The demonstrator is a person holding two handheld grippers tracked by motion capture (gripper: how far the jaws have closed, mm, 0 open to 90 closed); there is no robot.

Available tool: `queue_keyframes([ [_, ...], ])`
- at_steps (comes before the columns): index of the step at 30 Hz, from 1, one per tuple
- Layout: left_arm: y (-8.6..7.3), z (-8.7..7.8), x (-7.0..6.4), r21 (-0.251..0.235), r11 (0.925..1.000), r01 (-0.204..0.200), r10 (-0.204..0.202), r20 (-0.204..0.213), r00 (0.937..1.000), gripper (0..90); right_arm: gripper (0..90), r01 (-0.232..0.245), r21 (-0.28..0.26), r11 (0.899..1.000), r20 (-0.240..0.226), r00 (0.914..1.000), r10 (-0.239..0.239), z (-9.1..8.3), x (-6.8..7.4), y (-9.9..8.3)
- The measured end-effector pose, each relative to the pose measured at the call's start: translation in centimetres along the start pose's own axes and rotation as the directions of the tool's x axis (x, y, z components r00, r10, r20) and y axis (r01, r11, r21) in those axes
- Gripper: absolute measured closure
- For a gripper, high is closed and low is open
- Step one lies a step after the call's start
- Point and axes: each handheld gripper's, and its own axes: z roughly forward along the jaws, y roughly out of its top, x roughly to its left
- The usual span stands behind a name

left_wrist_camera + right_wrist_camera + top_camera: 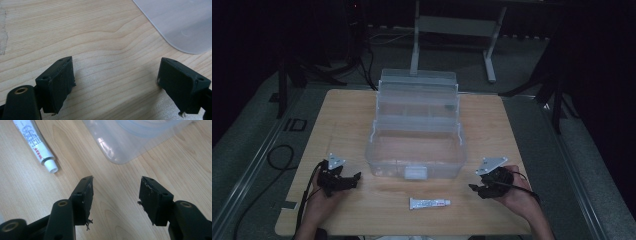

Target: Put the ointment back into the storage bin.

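A clear plastic organizer box (pixel 416 150) stands open in the middle of the wooden table (pixel 347 107), its tiered trays raised toward the back. A white tube (pixel 429 203) with red print lies flat near the front edge, in front of the box. My left gripper (pixel 353 180) rests at the box's front left corner, jaws open over bare wood (pixel 116 72). My right gripper (pixel 474 187) sits at the front right, open and holding nothing. In the right gripper view the tube (pixel 35 145) lies up left of my open jaws and the box corner (pixel 125 145) is ahead.
The box's rounded corner (pixel 180 22) shows at the upper right of the left gripper view. A metal frame stand (pixel 452 25) and dark tripod legs (pixel 557 95) stand on the floor beyond the table. Cables (pixel 277 160) trail on the left floor.
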Motion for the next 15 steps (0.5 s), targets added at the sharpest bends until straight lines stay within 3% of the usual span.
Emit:
queue_keyframes([
  [15, 0.0, 0.0, 0.0, 0.000, 1.0000, 0.001, -0.001, 0.000, 1.0000, 14.4, 44.5, 0.072, 0.009, 0.997, -0.031, 0.9969, -0.072, 0.2, 0.7, 1.7],
])
